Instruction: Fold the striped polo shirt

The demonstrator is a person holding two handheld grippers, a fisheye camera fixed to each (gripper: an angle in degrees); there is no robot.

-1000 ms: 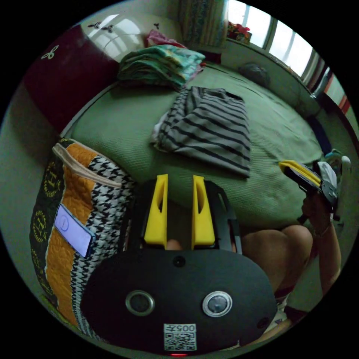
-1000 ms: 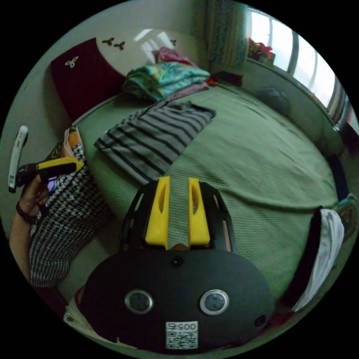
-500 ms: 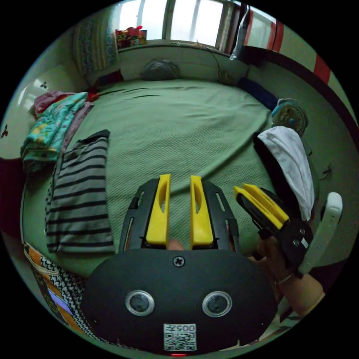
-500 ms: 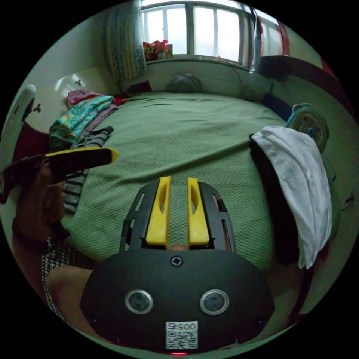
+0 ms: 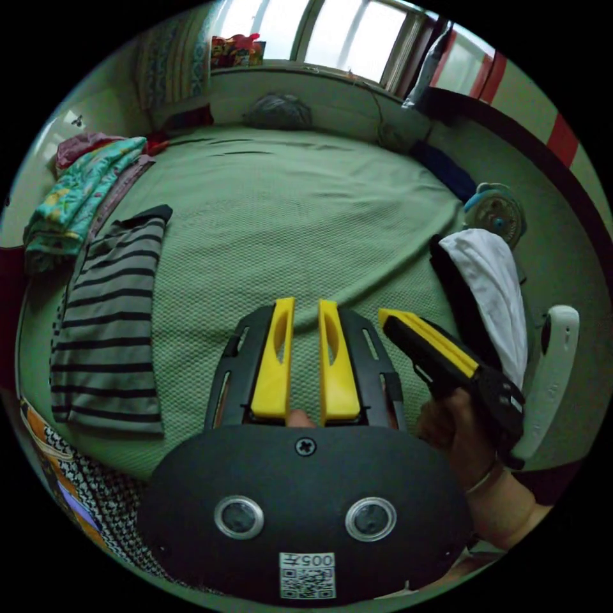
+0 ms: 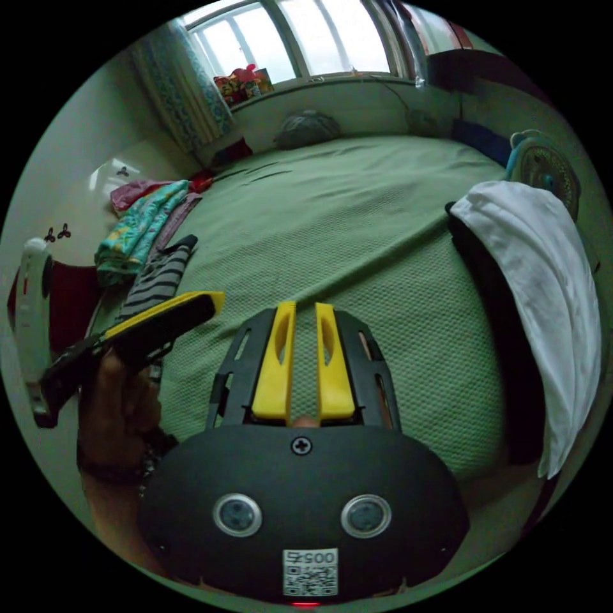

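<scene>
The striped polo shirt (image 5: 108, 325) lies folded in a long rectangle near the left edge of the green bed (image 5: 306, 211); in the right gripper view the shirt (image 6: 156, 281) shows at the left behind the other gripper. My left gripper (image 5: 306, 306) hovers over bare bedding to the right of the shirt, its jaws a narrow gap apart with nothing between them. My right gripper (image 6: 306, 310) is held the same way over the bed (image 6: 357, 211). Each appears in the other's view, hand-held: right gripper (image 5: 386, 315), left gripper (image 6: 217, 299).
A pile of colourful folded clothes (image 5: 76, 191) sits beyond the shirt by the headboard. A white cloth over something dark (image 5: 495, 281) lies at the bed's right edge, with a small fan (image 5: 495, 211) behind. A patterned bag (image 5: 76, 504) stands at the lower left. A dark bundle (image 6: 306, 128) rests under the window.
Both cameras have swung from the shirt towards the window and open bedding, so the shirt now sits at the left. The jaws of both grippers stand a little closer together. The shirt has not moved.
</scene>
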